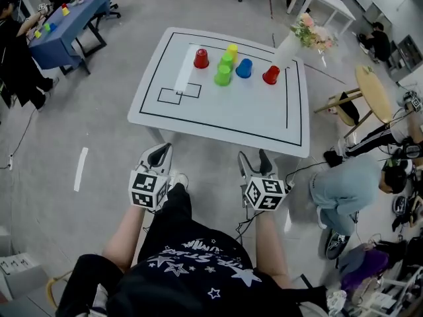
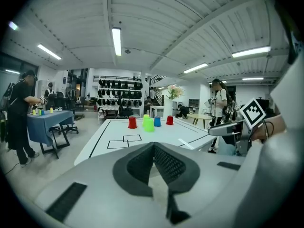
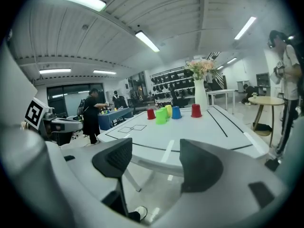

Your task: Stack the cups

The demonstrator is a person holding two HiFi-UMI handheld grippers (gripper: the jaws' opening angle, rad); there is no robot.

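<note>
Several upturned cups stand at the far middle of the white table (image 1: 218, 114): a red cup (image 1: 201, 59), a yellow cup (image 1: 232, 51), two green cups (image 1: 223, 75), a blue cup (image 1: 244, 68) and a second red cup (image 1: 271, 74). Both grippers hang over the floor, short of the table's near edge and well away from the cups. My left gripper (image 1: 158, 157) (image 2: 153, 147) is shut, its pads meeting with nothing between them. My right gripper (image 1: 254, 164) (image 3: 156, 158) is open and empty. The right gripper view shows the cups ahead, the green cup (image 3: 161, 116) nearest.
A vase of flowers (image 1: 310, 32) stands past the table's far right corner. A person sits on the floor (image 1: 344, 190) to the right, by a round wooden table (image 1: 373, 91). At far left a blue table (image 1: 66, 25) has a person beside it.
</note>
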